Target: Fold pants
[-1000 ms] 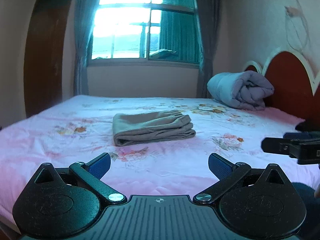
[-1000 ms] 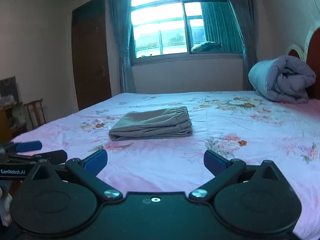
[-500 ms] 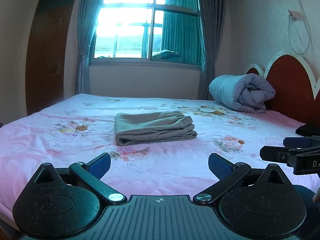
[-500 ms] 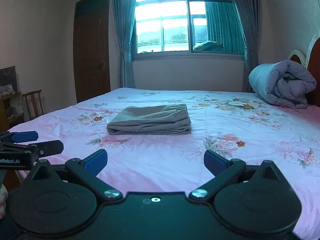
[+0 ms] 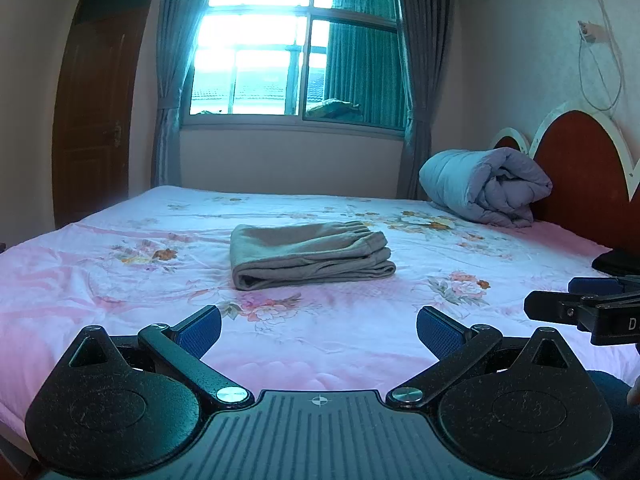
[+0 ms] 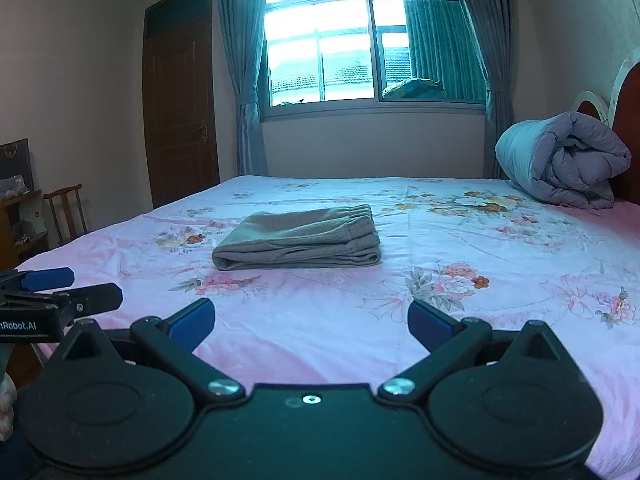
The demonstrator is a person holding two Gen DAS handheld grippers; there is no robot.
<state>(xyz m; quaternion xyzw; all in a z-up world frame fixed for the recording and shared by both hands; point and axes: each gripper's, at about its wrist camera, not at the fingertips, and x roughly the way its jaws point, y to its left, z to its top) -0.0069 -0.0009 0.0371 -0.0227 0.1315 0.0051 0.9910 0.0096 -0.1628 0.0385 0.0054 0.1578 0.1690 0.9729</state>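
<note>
While both sets of tongs hang low at the near edge of the bed (image 5: 72,280), we hold nothing in either. Our left tongs (image 5: 318,330) are spread wide, blue pads well apart, only pink floral sheet between them. Our right tongs (image 6: 310,320) are released the same way. Each pair also shows at the edge of the other's view, side by side and apart.

Out ahead, well beyond both sets of tongs and touching neither, the grey-brown pants (image 5: 310,254) lie near the middle of the bed, already folded into a compact stack of layers with the gathered waistband on the right. They sit roughly centred ahead of both pairs of tongs. Farther back, a rolled purple-grey duvet (image 5: 484,186) rests against the red headboard (image 5: 580,172), well apart from the pants.

We judge the folding essentially finished. The risk now would be reaching in again: open tongs catching the loose top layer could drag the stack askew, and the soft sheet beneath could bunch and pull the layers apart.
</note>
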